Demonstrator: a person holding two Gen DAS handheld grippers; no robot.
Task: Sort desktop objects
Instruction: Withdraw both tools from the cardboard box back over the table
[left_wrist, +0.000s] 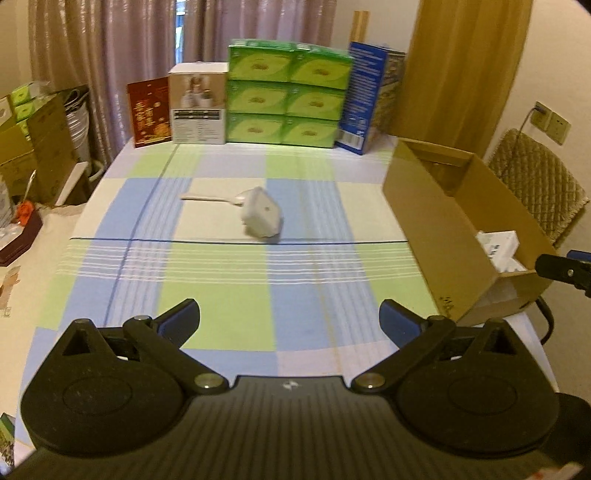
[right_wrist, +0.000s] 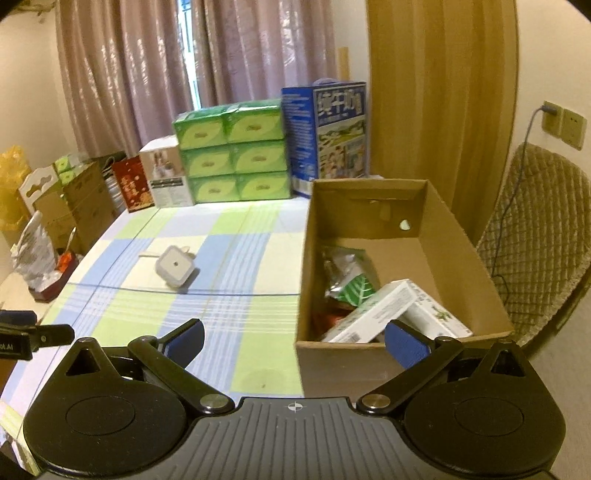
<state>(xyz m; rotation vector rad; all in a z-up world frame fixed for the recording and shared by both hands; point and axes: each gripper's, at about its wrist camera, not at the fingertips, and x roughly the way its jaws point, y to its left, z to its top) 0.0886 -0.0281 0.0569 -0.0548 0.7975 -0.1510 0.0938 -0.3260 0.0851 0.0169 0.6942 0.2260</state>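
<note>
the cardboard box is taken as the landmark; it is seen standing open on the checked tablecloth, toward the table's right edge. inside it, a white carton is shown lying aslant at the near end, with a foil packet printed with a green leaf just behind it and something red, too hidden to be named, beneath. the one loose item left on the cloth, a small white square device with a pale strip-like piece trailing from it, is found well to the left of the box, near the table's middle; it is blurred in the left view. the left gripper is shown with jaws spread wide and nothing between them, pointed at the device but well short of it. the right gripper is likewise seen spread and empty, held at the box's near left corner, with one blue pad overlapping the box front in the view. the step in hand is judged to be the approach to the device; next, the left jaws would need to be lowered around its body and closed, after which a carry rightward over the box wall would be called for.
</note>
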